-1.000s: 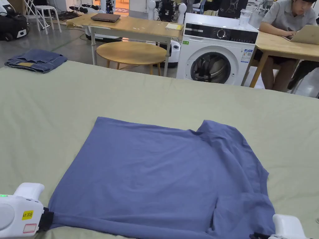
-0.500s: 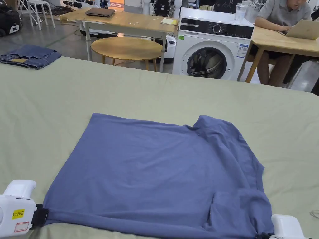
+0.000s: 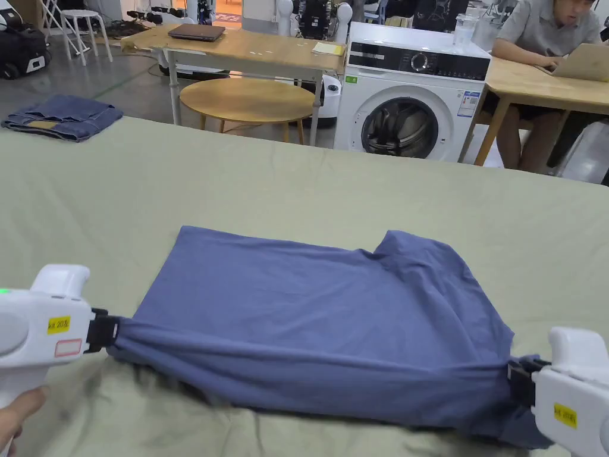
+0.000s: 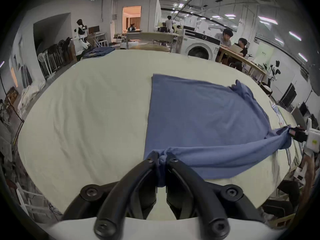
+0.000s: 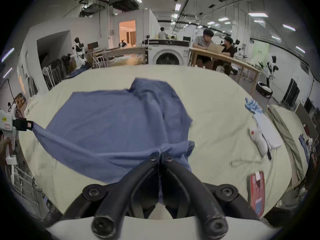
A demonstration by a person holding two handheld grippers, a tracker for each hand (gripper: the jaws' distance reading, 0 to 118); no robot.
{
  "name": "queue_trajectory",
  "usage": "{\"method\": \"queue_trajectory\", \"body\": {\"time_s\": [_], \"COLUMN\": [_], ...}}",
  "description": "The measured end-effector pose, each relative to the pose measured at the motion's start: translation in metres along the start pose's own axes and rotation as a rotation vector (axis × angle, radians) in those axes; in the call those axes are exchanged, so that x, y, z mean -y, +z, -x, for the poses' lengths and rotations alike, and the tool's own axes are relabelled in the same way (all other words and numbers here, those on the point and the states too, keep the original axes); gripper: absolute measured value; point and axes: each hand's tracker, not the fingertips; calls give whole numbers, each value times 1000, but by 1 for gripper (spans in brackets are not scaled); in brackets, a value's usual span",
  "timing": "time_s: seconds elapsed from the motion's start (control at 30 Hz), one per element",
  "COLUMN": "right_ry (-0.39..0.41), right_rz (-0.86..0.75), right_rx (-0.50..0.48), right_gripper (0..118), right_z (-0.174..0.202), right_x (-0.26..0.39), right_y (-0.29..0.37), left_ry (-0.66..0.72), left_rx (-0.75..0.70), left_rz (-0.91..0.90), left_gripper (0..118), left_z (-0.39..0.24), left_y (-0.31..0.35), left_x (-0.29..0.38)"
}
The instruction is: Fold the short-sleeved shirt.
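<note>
Since a second ago both grippers have risen from the near edge of the green-covered bed (image 3: 333, 184) and carried the blue shirt's (image 3: 309, 309) near edge up with them; it then lay flat, and now it hangs as a taut band between them, clear of the cover, with shadow beneath. In the head view the left gripper (image 3: 110, 332) holds the near-left corner and the right gripper (image 3: 516, 378) the near-right one, while the far edge and the bunched sleeve lie on the cover toward the bed's middle. Folded jeans (image 3: 62, 117) sit at the far-left corner.

From the left gripper view, the left gripper (image 4: 161, 159) has its jaws closed on a gathered pinch of shirt (image 4: 199, 119), and the cloth runs off to the right gripper (image 4: 292, 133) near the bed's right edge.

From the right gripper view, the right gripper (image 5: 161, 154) is likewise clamped on shirt (image 5: 107, 122) fabric, with the left gripper (image 5: 32, 124) pinching the other corner. A glove (image 5: 252, 106) and a red pouch (image 5: 257, 191) lie along the bed's right edge.

By my reading the lift begins a fold of the near edge toward the far edge; the wrinkled sleeve side may land uneven.
</note>
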Motion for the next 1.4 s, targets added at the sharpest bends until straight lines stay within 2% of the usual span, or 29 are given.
{"method": "queue_trajectory", "body": {"time_s": [0.3, 0.47, 0.7, 0.73, 0.77, 0.8, 0.87, 0.93, 1.17, 1.2, 1.23, 1.27, 1.3, 1.37, 1.4], "right_ry": [19, 45, 89, 81, 71, 60, 46, 36, -48, -55, -59, -60, -57, -40, -37], "right_rz": [-21, 55, 101, 103, 104, 89, 38, -26, -218, -254, -279, -302, -327, -355, -360], "right_rx": [7, 17, 26, 25, 32, 38, 52, 69, 49, 44, 50, 49, 54, 50, 42], "right_gripper": [0, 0, 2, 5, 15, 29, 57, 58, 57, 54, 45, 22, 9, 1, 0], "right_z": [2, 7, 7, 7, 7, 7, 9, 15, 42, 48, 53, 58, 64, 75, 79], "right_x": [-74, -84, -78, -79, -79, -78, -76, -72, -42, -35, -30, -25, -21, -13, -10], "right_y": [-82, -130, -167, -166, -164, -161, -149, -134, -73, -64, -56, -48, -41, -31, -26], "left_ry": [-1, -22, -13, -12, -10, -11, -21, -16, 13, 14, 9, 4, -5, -26, -33], "left_rx": [-14, -29, -28, -28, -28, -39, -31, -23, 67, 75, 79, 73, 67, 36, 20], "left_rz": [27, 134, 175, 172, 165, 142, 88, 27, -196, -226, -261, -297, -334, -368, -383], "left_gripper": [2, 2, 3, 6, 20, 37, 47, 64, 64, 63, 61, 54, 39, 1, 0], "left_z": [0, 1, -3, -4, -4, -5, -7, -10, -29, -33, -37, -43, -47, -57, -62], "left_y": [-65, -112, -132, -131, -128, -124, -111, -98, -47, -39, -32, -24, -19, -9, -5], "left_x": [-74, -86, -83, -82, -84, -83, -82, -82, -53, -45, -37, -28, -19, -6, 0]}}
